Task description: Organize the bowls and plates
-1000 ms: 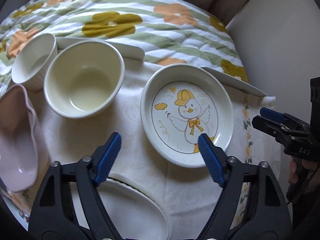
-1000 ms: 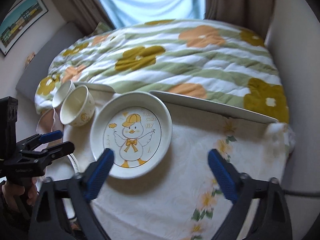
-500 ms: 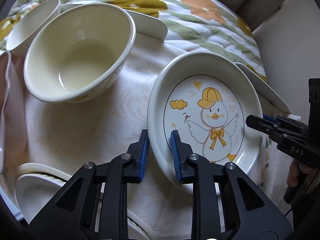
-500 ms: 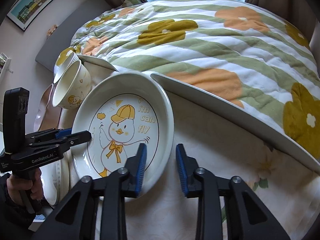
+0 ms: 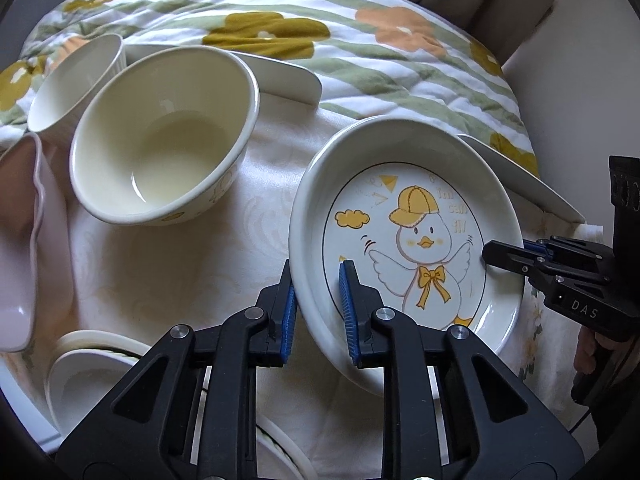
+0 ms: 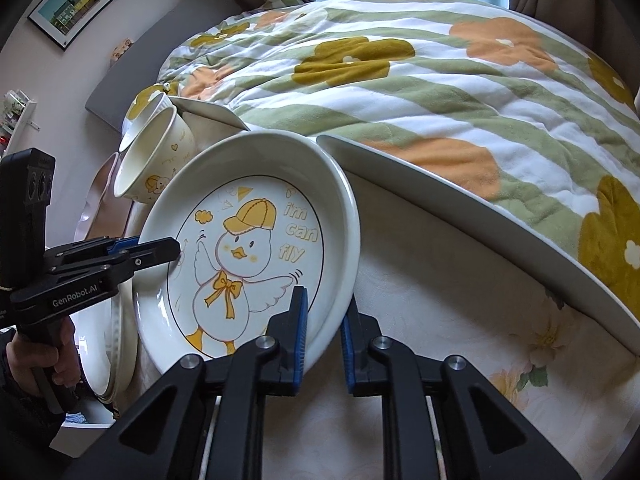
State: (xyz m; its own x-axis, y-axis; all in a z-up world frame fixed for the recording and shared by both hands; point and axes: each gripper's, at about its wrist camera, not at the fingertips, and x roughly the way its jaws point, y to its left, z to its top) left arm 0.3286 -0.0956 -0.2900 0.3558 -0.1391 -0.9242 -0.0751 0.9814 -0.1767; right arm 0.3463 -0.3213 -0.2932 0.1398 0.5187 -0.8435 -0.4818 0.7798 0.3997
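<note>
From the left wrist view, the left gripper [image 5: 316, 312] pinches the near-left rim of the duck plate [image 5: 404, 240], one blue pad inside, one outside. The right gripper [image 5: 520, 256] clamps the opposite rim. The plate sits on the tablecloth [image 5: 260, 216], close to the table's right edge. Left of it stands a cream bowl [image 5: 164, 136], seemingly empty; behind that a ribbed bowl [image 5: 76, 84]; a pink dish [image 5: 20, 240] lies at the far left.

From the right wrist view, the right gripper [image 6: 324, 332] bites the plate's [image 6: 256, 248] near rim. The plate is tilted. Bare cloth [image 6: 460, 320] lies open to the right, and the quilt [image 6: 420, 80] rises behind.
</note>
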